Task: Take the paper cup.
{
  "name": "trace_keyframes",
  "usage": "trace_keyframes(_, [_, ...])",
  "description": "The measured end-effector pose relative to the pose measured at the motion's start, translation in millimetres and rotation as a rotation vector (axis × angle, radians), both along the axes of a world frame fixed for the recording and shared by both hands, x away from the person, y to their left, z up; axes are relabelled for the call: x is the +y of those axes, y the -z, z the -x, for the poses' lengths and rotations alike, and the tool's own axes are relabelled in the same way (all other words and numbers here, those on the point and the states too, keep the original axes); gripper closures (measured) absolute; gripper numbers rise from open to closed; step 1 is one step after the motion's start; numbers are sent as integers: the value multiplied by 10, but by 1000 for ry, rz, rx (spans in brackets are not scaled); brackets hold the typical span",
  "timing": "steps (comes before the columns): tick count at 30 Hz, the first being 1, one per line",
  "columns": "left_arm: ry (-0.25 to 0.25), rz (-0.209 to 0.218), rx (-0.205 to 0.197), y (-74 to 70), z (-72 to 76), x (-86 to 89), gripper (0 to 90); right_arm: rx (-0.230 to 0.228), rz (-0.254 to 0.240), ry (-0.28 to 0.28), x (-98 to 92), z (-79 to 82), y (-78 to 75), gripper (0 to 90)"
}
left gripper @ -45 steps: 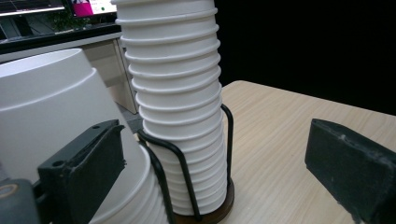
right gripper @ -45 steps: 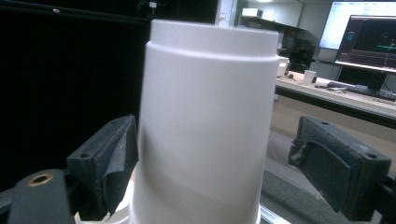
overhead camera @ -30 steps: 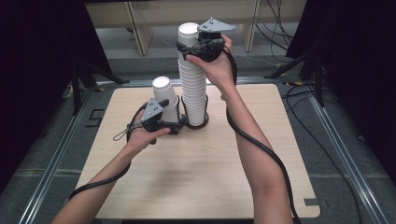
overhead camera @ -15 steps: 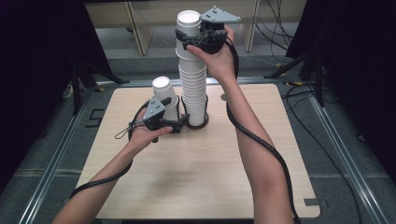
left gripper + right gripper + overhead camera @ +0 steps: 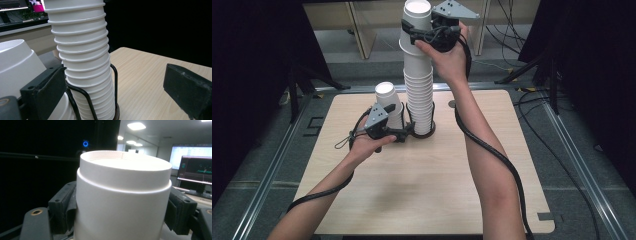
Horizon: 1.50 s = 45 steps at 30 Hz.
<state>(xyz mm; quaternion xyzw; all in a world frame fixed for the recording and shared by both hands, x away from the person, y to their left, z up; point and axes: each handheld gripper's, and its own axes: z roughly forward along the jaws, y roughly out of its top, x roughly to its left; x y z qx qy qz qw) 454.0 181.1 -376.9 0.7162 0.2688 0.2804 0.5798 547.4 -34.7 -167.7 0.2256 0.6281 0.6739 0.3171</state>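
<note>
So the top cup is clamped in the right gripper's fingers and has been lifted higher since a second ago, nearly off the stack. Meanwhile the wire holder on the desk is straddled by the left gripper, its fingers spread wide, nothing squeezed.

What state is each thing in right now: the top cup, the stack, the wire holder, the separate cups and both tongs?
Top cup: upside down, clamped by the right tongs.
Cup stack: upside down, upright in the holder.
Wire holder: standing on the table, left tongs open around it.
Separate cups: upside down, beside the stack.
</note>
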Motion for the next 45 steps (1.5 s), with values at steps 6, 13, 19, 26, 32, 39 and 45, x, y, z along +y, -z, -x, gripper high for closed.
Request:
trace_keyframes(6, [5, 28, -5, 7, -3, -17, 42, -19, -27, -12, -44, 44, -78, 242])
trace_keyframes(13, [0, 23, -5, 9, -3, -21, 43, -36, -24, -11, -44, 60, -75, 243])
trace_keyframes(19, [3, 30, -4, 2, 3, -17, 43, -31, -33, -12, -48, 77, -57, 244])
trace_keyframes(26, [4, 32, -10, -8, 8, -14, 43, -55, -75, -28, -90, 186, -87, 244])
trace_keyframes(32, [2, 31, -14, -7, 17, -26, 44, -84, -70, -21, -135, 251, -95, 245])
trace_keyframes(39, [5, 26, -19, -8, 29, -32, 43, -94, -96, -19, -254, 357, -55, 245])
trace_keyframes(45, [7, 21, -4, 3, 42, -46, 43, -105, -105, -20, -349, 445, -34, 246])
